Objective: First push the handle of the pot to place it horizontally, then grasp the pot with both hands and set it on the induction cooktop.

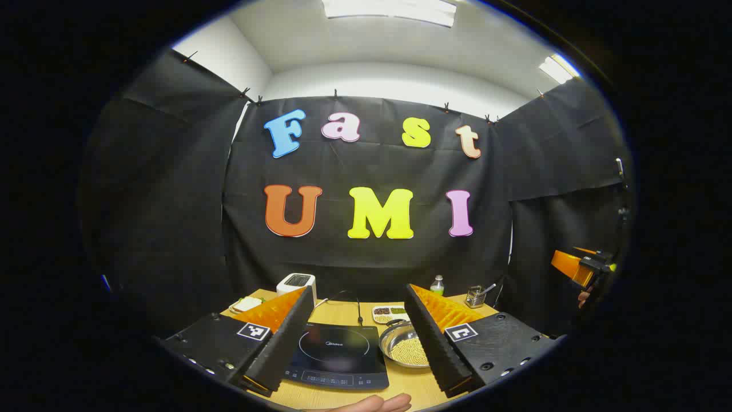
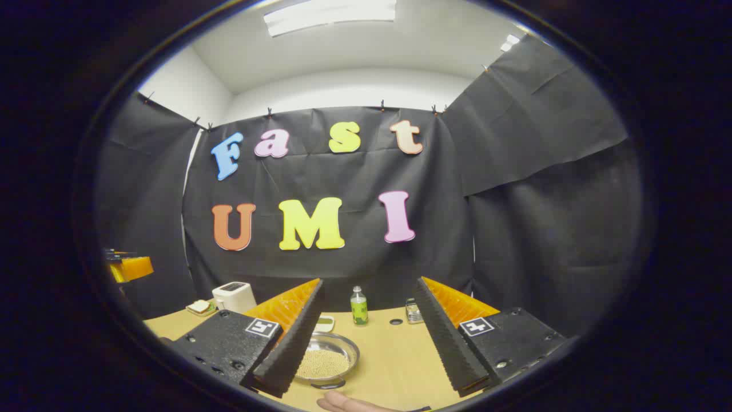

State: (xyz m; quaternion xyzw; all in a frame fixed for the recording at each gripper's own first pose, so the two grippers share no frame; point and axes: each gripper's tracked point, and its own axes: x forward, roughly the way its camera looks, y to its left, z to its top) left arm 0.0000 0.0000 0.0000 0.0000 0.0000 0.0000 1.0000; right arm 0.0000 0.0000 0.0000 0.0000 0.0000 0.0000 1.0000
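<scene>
From where I stand, the light wooden table (image 1: 343, 312) carries the flat black induction cooktop (image 1: 337, 355), and just to its right sits the round steel pot (image 1: 403, 346) of pale beans. Both the left gripper (image 1: 359, 337) and right gripper (image 2: 366, 337) hover above, jaws apart. The pot's handle isn't clear to me; I'd find it first, then nudge it slowly.

The table (image 1: 343, 312) is pale yellowish wood. The cooktop (image 1: 337, 355) is glossy black with small pale markings along its front edge. The pot (image 2: 326, 359) is shiny silver, filled with cream-coloured beads. The bottle (image 2: 358, 306) is clear with a green label, and the toaster (image 2: 234, 296) is white with a dark top.
</scene>
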